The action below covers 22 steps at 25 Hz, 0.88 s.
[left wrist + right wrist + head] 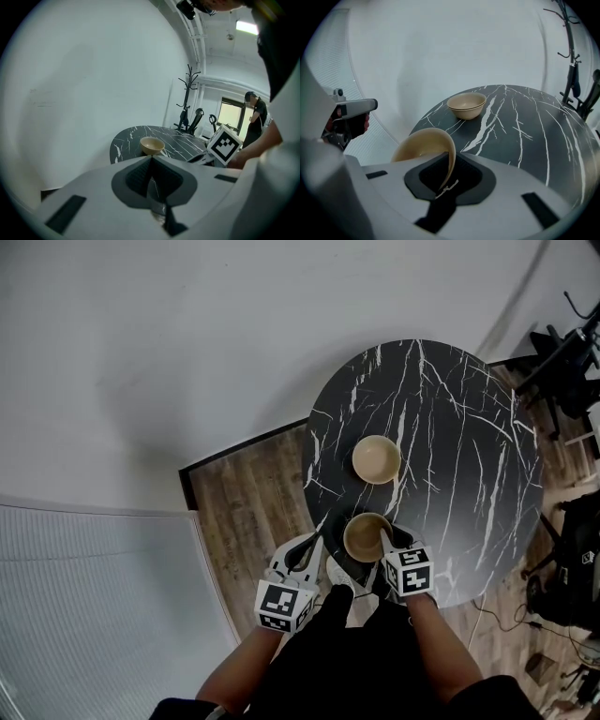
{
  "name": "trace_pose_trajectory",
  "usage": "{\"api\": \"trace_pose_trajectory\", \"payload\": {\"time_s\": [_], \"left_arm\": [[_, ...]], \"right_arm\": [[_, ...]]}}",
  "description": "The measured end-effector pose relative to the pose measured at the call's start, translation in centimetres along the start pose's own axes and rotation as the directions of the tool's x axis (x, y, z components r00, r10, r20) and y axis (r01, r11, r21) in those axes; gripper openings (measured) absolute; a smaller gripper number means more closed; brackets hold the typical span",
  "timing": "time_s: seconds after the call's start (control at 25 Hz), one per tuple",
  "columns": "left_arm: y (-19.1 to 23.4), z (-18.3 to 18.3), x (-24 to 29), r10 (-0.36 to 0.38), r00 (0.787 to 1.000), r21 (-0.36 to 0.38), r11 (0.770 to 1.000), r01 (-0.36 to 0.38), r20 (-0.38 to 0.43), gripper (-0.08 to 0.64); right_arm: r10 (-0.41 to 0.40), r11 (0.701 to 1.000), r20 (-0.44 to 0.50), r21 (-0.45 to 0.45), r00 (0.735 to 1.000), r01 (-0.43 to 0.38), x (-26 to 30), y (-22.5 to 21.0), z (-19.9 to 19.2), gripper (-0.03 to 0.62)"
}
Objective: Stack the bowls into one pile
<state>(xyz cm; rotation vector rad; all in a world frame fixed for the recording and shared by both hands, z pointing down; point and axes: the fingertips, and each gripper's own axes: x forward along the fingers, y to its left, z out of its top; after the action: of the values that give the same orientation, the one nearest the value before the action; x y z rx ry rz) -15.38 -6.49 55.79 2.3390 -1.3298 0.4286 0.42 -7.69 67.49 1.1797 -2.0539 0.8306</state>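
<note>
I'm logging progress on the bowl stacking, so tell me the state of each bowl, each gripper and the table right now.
far beige round bowl: upright on the table, empty, untouched.
near beige round bowl: empty, rim pinched between jaws, not yet stacked.
right gripper: shut on that near rim.
left gripper: shut, holding nothing.
round black marble-pattern table: carries the two bowls, set apart.

No legible text or labels anywhere
</note>
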Motion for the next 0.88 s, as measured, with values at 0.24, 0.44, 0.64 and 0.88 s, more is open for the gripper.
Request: {"api": "trace_pose_trajectory", "payload": {"time_s": [0.24, 0.44, 0.64, 0.88], "left_arm": [[0.0, -0.2, 0.0, -0.001, 1.000, -0.001, 1.000, 0.001, -0.001, 0.014], [0.1, -0.2, 0.1, 0.001, 1.000, 0.008, 1.000, -0.001, 0.000, 0.014], [-0.5, 0.0, 0.3, -0.010, 1.000, 0.013, 1.000, 0.010, 0.014, 0.014], [-0.7, 1.1, 0.3, -0.023, 0.998, 0.011, 1.000, 0.022, 0.053, 0.014]], "right_arm": [[-0.004, 1.000, 0.014, -0.026, 1.000, 0.004, -0.3, 0.0, 0.1, 0.033], [-0.001, 1.000, 0.038, -0.014, 0.999, 0.001, -0.6, 0.1, 0.6, 0.025], [-0.003, 1.000, 0.061, -0.003, 0.998, 0.003, -1.2, -0.3, 1.4, 0.025], [-0.021, 1.000, 0.096, 0.012, 0.995, 0.020, -2.1, -1.1, 2.8, 0.024]]}}
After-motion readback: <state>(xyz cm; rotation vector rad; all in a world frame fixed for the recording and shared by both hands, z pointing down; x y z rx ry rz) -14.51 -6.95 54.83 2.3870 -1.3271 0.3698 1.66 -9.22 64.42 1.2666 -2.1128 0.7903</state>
